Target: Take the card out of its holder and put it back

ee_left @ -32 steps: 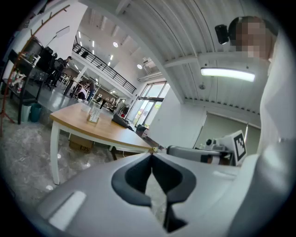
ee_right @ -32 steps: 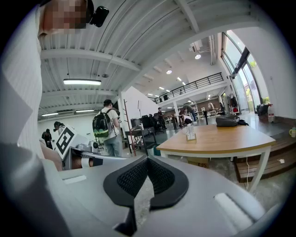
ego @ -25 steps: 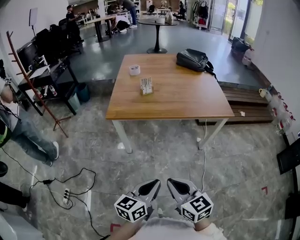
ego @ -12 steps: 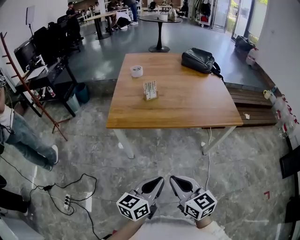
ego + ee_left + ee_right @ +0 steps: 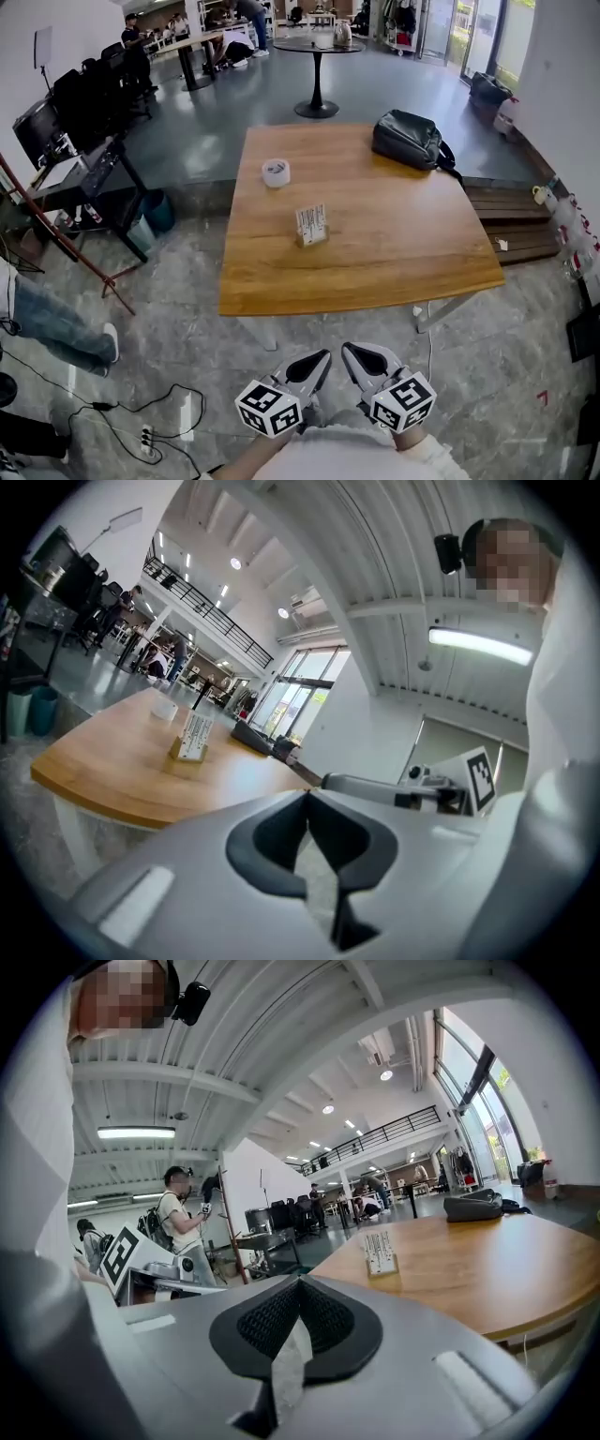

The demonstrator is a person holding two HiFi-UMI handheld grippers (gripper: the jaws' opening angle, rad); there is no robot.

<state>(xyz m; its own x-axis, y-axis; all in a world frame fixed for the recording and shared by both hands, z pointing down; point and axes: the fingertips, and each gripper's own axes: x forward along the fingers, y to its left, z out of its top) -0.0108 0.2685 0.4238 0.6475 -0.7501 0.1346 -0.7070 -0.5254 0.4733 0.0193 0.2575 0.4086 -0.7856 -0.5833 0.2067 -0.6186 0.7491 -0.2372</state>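
A white card stands upright in a small wooden holder [image 5: 311, 226] near the middle of the wooden table [image 5: 394, 253]; it also shows as the card holder [image 5: 194, 740] in the left gripper view and the card holder [image 5: 379, 1254] in the right gripper view. Both grippers hang low by my body, well short of the table's near edge. My left gripper [image 5: 317, 360] is shut with nothing in it. My right gripper [image 5: 350, 353] is also shut and empty. In each gripper view the jaw tips meet, left gripper [image 5: 308, 799], right gripper [image 5: 299, 1283].
A roll of tape [image 5: 275, 172] lies on the table's far left and a black bag [image 5: 410, 141] at its far right corner. A power strip and cables [image 5: 145, 439] lie on the stone floor at left, near a person's leg [image 5: 56, 323]. A red rack [image 5: 66, 244] leans there.
The table has come nearer and lower in the head view as I walk toward it. Both grippers keep their place by my body, still shut.
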